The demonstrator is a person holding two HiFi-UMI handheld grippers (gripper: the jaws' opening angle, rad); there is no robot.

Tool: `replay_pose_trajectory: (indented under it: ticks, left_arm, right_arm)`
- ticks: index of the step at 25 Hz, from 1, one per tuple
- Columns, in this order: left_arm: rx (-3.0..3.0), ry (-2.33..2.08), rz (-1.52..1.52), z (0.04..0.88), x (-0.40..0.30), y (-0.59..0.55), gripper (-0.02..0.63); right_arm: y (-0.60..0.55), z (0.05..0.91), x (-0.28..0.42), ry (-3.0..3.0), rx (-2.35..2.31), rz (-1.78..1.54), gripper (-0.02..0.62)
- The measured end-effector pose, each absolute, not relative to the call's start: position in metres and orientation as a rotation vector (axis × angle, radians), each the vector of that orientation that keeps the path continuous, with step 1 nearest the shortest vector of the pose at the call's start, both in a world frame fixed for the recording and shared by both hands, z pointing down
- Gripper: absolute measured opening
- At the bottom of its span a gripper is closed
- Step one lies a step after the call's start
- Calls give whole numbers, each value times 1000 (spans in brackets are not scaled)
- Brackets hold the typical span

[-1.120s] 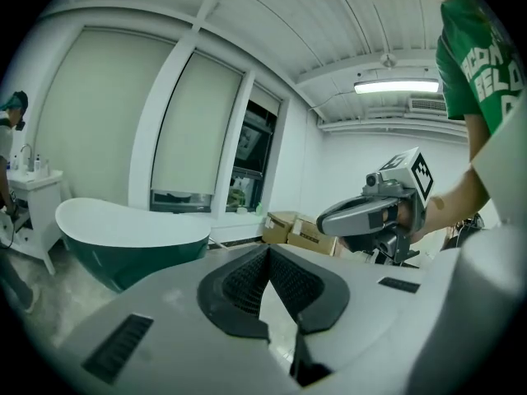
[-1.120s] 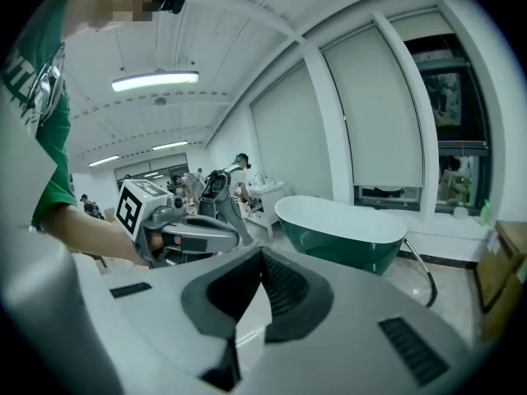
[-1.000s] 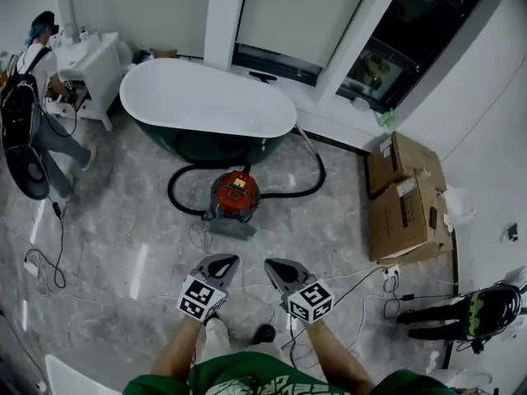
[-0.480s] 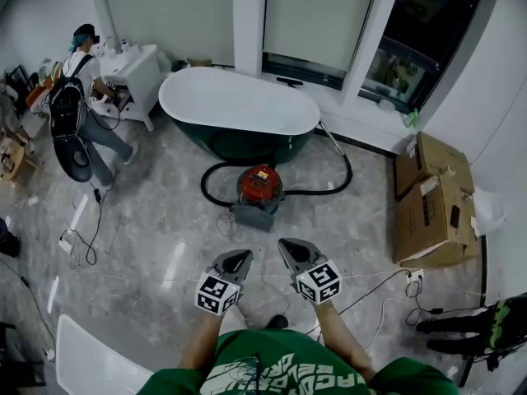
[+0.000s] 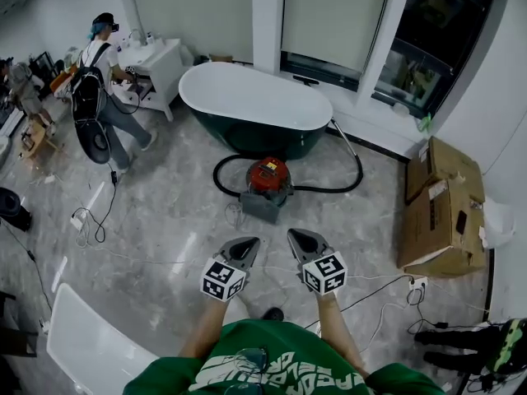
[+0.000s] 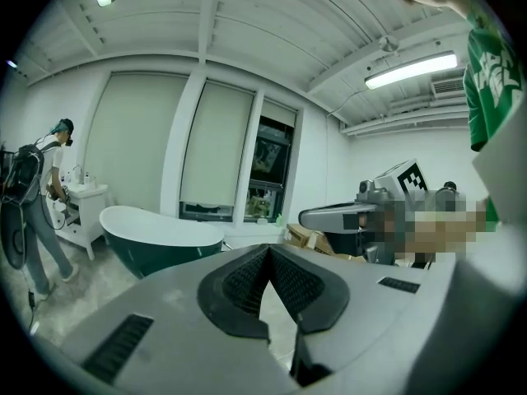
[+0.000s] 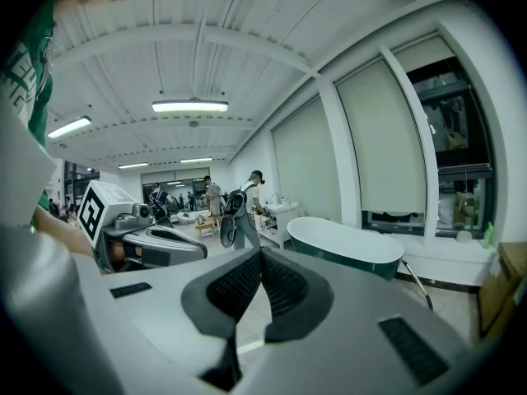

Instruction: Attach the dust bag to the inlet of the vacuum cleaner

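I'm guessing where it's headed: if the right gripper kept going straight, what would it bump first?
Probably the red vacuum cleaner by the bathtub; the right gripper tilts down, so the floor might come first.

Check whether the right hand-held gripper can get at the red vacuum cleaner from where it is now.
Probably not yet. The right hand-held gripper, jaws shut and empty, is held well short of the vacuum cleaner by the bathtub. Mostly open floor lies between, so stepping closer should do it.
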State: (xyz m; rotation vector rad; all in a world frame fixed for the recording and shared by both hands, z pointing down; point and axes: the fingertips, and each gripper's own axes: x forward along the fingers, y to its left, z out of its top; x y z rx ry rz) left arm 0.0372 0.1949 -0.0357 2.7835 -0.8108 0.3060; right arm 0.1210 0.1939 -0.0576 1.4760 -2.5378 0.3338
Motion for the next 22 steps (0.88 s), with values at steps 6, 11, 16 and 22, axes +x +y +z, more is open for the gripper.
replay_pose_trajectory:
  ticks: [6, 11, 16, 22]
  left_arm:
    - [2790, -800, 318, -33, 51, 212, 5]
    - [2805, -808, 316, -37, 57, 216, 3]
    - [2810, -783, 307, -40, 61, 217, 5]
    - [2806, -771, 296, -42, 64, 221, 3]
  right_arm:
    - [207, -55, 133, -2541, 1447, 326, 9]
    - [213, -57, 132, -2551, 1425, 306, 9]
    - [214, -59, 132, -2559, 1422, 300, 9]
    - [221, -58, 132, -2564, 1422, 318, 9]
